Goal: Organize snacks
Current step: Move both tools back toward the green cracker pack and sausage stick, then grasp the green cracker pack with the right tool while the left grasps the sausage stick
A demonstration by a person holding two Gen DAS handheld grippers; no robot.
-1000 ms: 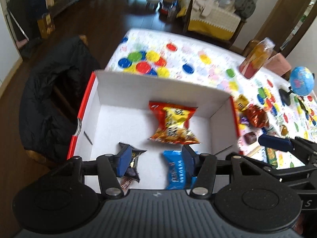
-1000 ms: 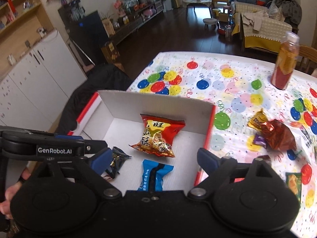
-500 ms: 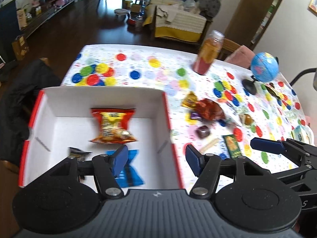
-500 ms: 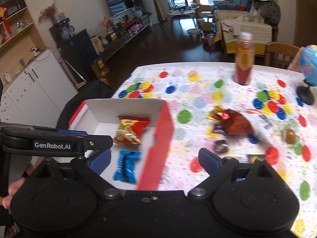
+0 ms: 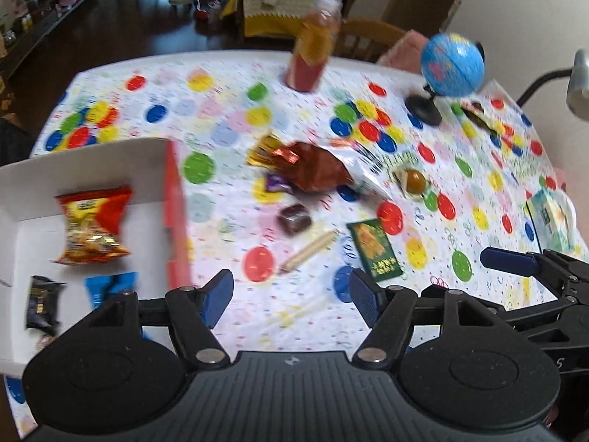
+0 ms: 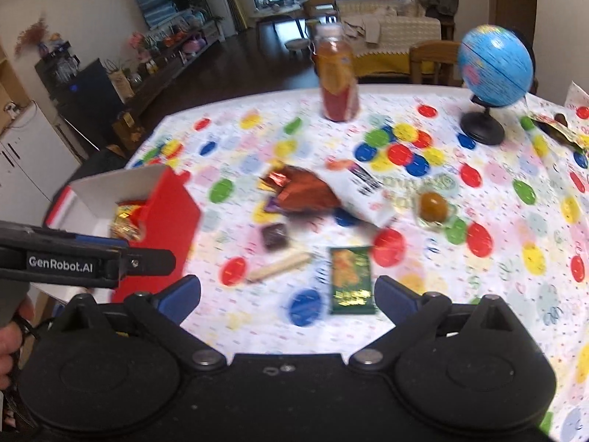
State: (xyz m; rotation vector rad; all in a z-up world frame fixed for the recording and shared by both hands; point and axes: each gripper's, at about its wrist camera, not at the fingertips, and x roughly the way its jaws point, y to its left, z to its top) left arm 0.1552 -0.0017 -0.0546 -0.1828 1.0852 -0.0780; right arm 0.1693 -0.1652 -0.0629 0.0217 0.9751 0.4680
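overhead, polka-dot tablecloth (image 5: 228,110); dark wood floor (image 6: 257,62), sofa (image 6: 397,25) behind.

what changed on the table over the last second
Both grippers swung from over the white box across to the loose snacks on the spotted cloth: the left gripper now faces the stick snack, the right gripper the green packet. Their fingers have just been opening, nothing between them. Unchanged: the red bag, the blue packet and the dark packet lie in the box.
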